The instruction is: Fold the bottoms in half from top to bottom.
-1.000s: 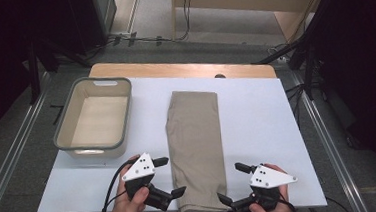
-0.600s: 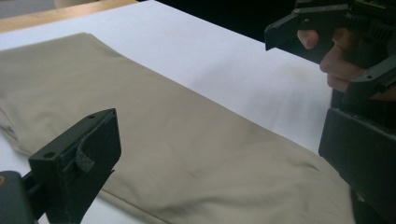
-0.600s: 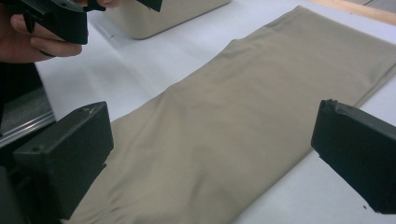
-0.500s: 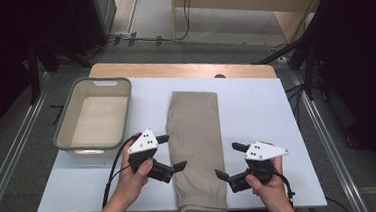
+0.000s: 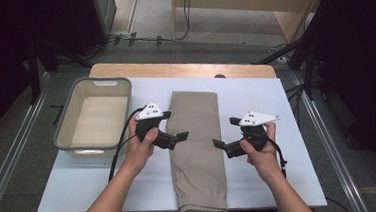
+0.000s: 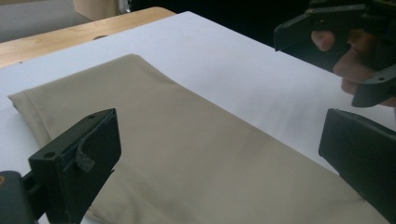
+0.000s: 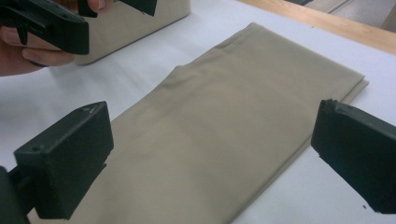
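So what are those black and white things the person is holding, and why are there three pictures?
Each one is a hand-held gripper: a tool with two black jaws that pinch like tongs. The person holds the left gripper in one hand and the right gripper in the other. One picture comes from a camera up high, looking down at the table. The other two come from little cameras riding on each gripper, so you see its own jaws poking up from the bottom. On the white table lie folded tan trousers, and beside them sits a grey bin. Both grippers are open, one at each side of the trousers, and hold nothing.
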The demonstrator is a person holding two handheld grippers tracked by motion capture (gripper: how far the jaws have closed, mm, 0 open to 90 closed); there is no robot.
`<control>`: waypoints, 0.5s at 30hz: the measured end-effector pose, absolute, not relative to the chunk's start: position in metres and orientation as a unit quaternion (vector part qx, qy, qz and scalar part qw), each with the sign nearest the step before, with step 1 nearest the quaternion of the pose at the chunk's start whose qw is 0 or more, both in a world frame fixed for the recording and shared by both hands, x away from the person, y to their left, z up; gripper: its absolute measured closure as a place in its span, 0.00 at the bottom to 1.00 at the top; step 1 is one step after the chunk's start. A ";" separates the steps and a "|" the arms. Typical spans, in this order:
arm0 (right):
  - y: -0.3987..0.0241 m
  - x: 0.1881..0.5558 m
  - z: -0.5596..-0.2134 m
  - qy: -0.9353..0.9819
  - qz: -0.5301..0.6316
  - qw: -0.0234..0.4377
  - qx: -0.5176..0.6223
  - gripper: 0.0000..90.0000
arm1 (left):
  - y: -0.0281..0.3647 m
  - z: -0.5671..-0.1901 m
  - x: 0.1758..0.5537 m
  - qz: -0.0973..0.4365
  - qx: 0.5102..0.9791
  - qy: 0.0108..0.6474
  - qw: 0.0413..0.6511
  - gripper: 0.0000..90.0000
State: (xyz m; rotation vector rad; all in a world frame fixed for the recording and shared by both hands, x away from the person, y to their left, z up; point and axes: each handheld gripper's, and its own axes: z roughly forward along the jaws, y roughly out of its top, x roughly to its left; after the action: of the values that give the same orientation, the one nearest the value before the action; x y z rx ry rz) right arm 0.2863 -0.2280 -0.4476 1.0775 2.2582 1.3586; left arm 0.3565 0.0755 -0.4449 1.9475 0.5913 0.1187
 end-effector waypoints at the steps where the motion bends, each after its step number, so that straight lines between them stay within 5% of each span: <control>1: -0.228 0.292 -0.447 0.785 0.472 0.149 0.374 0.00 | 0.074 -0.445 0.362 0.049 0.814 0.248 0.524 0.00; 15: -0.228 0.374 -0.449 0.782 0.462 0.133 0.396 0.00 | 0.068 -0.445 0.429 0.045 0.804 0.290 0.517 0.00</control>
State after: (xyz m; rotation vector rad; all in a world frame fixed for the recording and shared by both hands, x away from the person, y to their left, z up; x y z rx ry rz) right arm 0.3738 -0.2280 -0.4495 1.1496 2.2692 1.3390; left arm 0.4290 0.0683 -0.4450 1.9314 0.6968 0.1072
